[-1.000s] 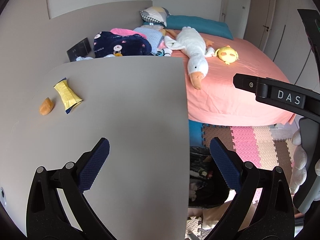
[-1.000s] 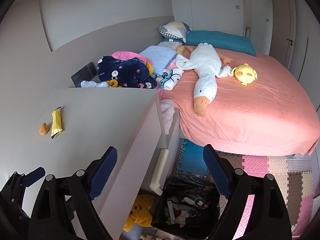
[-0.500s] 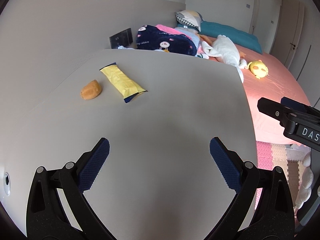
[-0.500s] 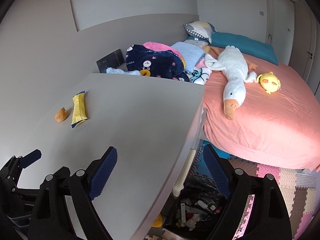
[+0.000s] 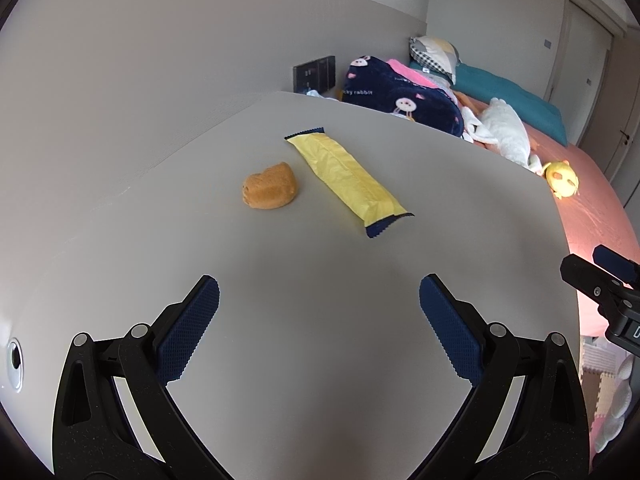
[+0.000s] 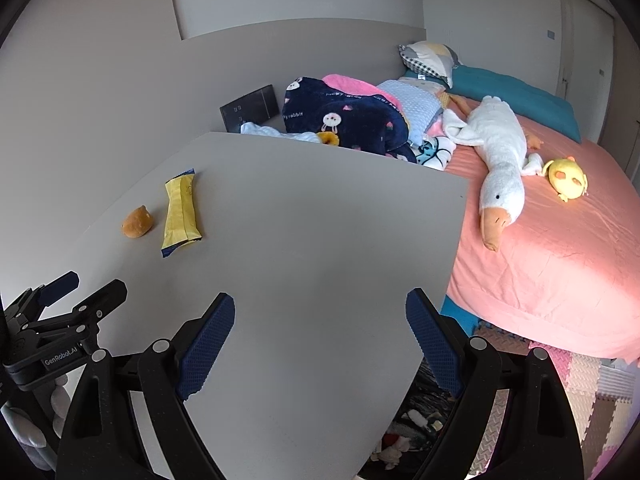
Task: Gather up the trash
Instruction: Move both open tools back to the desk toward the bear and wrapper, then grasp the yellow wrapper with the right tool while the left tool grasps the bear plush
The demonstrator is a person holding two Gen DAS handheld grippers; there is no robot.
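Note:
A yellow snack wrapper [image 5: 347, 178] with dark blue ends lies flat on the grey desk [image 5: 320, 264], and a small orange-brown bread piece [image 5: 270, 191] sits just left of it. My left gripper [image 5: 319, 306] hovers open over the desk, short of both, with nothing between its fingers. In the right wrist view the wrapper [image 6: 181, 212] and bread piece [image 6: 137, 221] lie at the far left, and my right gripper [image 6: 320, 320] stands open and empty over the desk's near right part. The left gripper [image 6: 64, 300] shows at the lower left there.
A pink bed [image 6: 560, 248] with a white goose plush [image 6: 500, 160], a yellow plush [image 6: 566, 174] and piled blankets [image 6: 344, 116] lies beyond the desk's right edge. A black trash bag [image 6: 416, 424] with rubbish sits on the foam floor mats below that edge.
Both grippers swung left from the bed and trash bag toward the desk top. The wrapper and bread piece now appear larger and nearer the middle of the left wrist view. Jaws stayed open.

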